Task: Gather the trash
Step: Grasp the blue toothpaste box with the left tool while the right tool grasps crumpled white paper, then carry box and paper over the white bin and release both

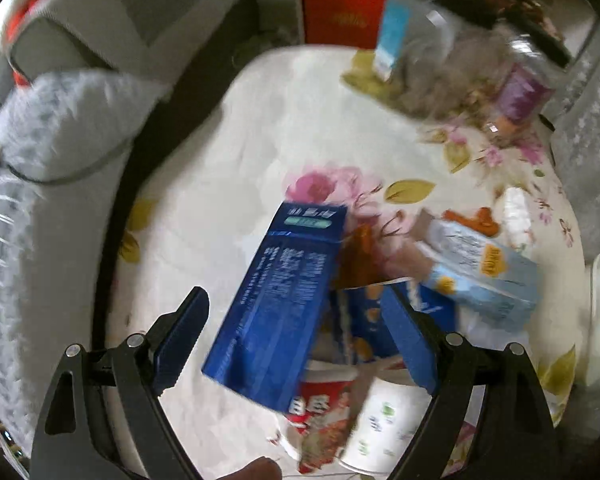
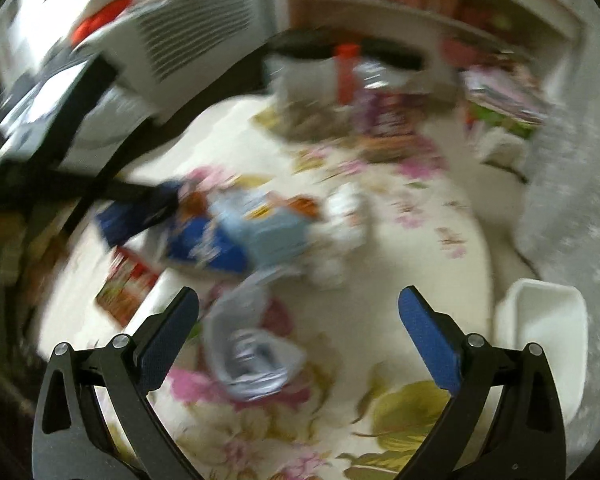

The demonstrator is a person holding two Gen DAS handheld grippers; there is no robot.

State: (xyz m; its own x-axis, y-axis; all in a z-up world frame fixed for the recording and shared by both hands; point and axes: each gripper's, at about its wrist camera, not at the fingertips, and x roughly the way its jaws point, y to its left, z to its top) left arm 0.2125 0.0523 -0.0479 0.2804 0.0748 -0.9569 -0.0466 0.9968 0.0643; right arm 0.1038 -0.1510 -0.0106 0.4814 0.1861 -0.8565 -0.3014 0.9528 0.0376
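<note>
My left gripper (image 1: 296, 334) is wide open around the dark blue box (image 1: 278, 300) in the trash pile on the flowery table (image 1: 228, 168), so I think next I squeeze it, while my right gripper (image 2: 298, 334) hangs open near the white bin (image 2: 540, 322) on the right

Two dark-blue cartons (image 1: 278, 300), one pale-blue carton (image 1: 488, 276), one white bin (image 2: 540, 320).

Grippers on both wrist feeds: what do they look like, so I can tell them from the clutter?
They look alike: the left gripper and right gripper each have two black angular linkage arms with triangular cut-outs and silver round pivot pins, ending in flat blue textured finger pads. No cables, markings or sleeves show.
</note>
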